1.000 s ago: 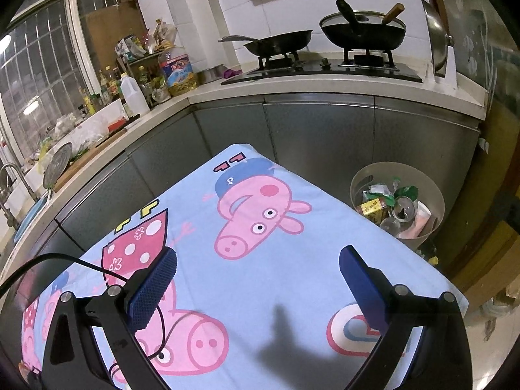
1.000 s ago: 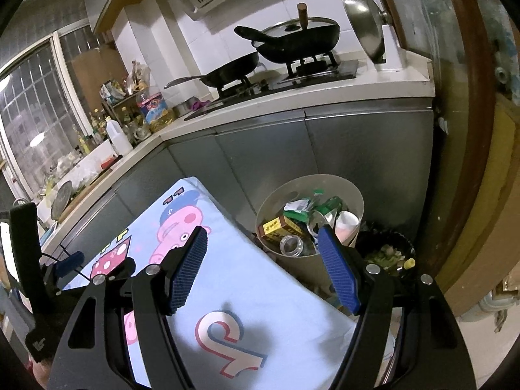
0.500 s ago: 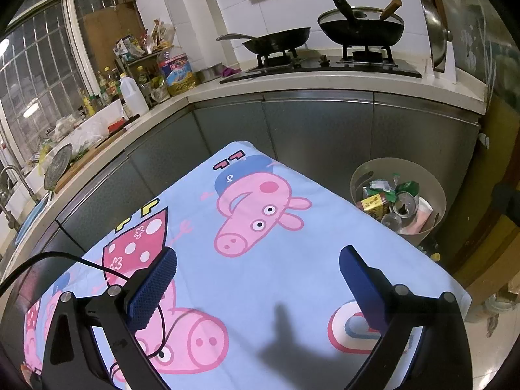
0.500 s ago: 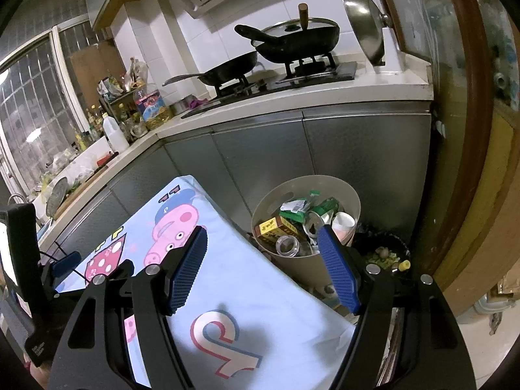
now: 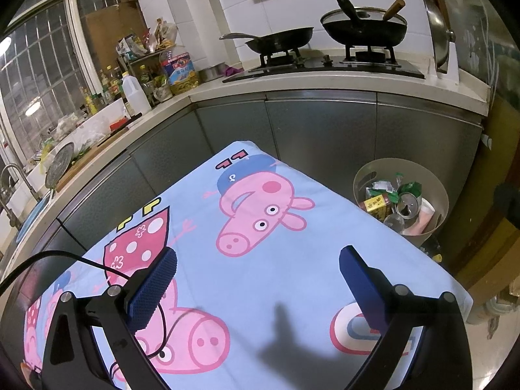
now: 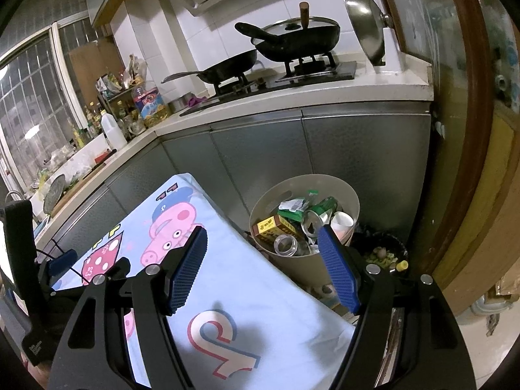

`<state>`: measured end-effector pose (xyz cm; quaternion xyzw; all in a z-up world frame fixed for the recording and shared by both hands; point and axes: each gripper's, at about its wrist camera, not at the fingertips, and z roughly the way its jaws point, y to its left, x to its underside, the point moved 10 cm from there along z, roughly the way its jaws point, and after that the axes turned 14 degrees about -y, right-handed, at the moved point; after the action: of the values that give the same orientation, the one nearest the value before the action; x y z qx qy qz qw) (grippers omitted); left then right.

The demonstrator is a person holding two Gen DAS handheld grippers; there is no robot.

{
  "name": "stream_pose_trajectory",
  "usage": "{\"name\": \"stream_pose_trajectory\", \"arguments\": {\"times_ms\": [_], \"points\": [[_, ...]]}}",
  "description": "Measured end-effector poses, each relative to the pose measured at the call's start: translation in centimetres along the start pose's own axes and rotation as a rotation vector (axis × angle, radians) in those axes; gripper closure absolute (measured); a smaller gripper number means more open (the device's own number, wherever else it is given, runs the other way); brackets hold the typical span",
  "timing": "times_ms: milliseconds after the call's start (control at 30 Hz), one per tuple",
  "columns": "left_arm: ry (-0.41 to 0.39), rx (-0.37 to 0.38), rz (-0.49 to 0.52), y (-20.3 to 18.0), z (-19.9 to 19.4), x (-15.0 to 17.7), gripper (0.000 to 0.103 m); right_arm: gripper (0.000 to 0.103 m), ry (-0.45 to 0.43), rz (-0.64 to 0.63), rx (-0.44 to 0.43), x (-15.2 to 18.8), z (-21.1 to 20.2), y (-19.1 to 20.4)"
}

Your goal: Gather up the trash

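Observation:
A beige round bin (image 5: pixel 435 188) stands on the floor beside the table's right edge; it also shows in the right wrist view (image 6: pixel 352 201). It holds a yellow carton (image 6: pixel 271 226), a crushed can (image 6: pixel 313 219), a glass jar (image 6: pixel 286 243), a white cup (image 6: pixel 343 221) and green wrappers (image 5: pixel 383 188). My left gripper (image 5: pixel 258 266) is open and empty above the cartoon-pig tablecloth (image 5: pixel 260 253). My right gripper (image 6: pixel 263 253) is open and empty above the table's right corner, in front of the bin. No loose trash shows on the cloth (image 6: pixel 234 279).
Grey cabinets (image 5: pixel 325 130) and a worktop with a stove and two pans (image 5: pixel 364 29) run behind the table. Bottles (image 5: pixel 136 94) crowd the left counter. A dark bin with food scraps (image 6: pixel 383 253) sits right of the beige bin. A wooden door frame (image 6: pixel 471 130) is at right.
Both grippers have drawn slightly back and up; the bin sits a little farther off in each view. Both stay open and empty.

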<state>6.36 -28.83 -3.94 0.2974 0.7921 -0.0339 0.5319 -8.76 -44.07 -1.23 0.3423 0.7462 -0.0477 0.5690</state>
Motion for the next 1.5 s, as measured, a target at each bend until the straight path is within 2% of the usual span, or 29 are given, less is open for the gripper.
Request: {"name": "stream_pose_trajectory", "arguments": {"times_ms": [1300, 1367, 1500], "points": [[0.006, -0.001, -0.002, 0.6, 0.0, -0.1, 0.003, 0.033, 0.018, 0.030, -0.036, 0.4, 0.4, 1.1], [0.018, -0.006, -0.007, 0.5, 0.0, 0.0, 0.003, 0.029, 0.018, 0.040, -0.036, 0.5, 0.4, 1.1], [0.019, -0.002, -0.010, 0.5, 0.0, 0.0, 0.003, 0.029, 0.018, 0.039, -0.038, 0.7, 0.4, 1.2]]}}
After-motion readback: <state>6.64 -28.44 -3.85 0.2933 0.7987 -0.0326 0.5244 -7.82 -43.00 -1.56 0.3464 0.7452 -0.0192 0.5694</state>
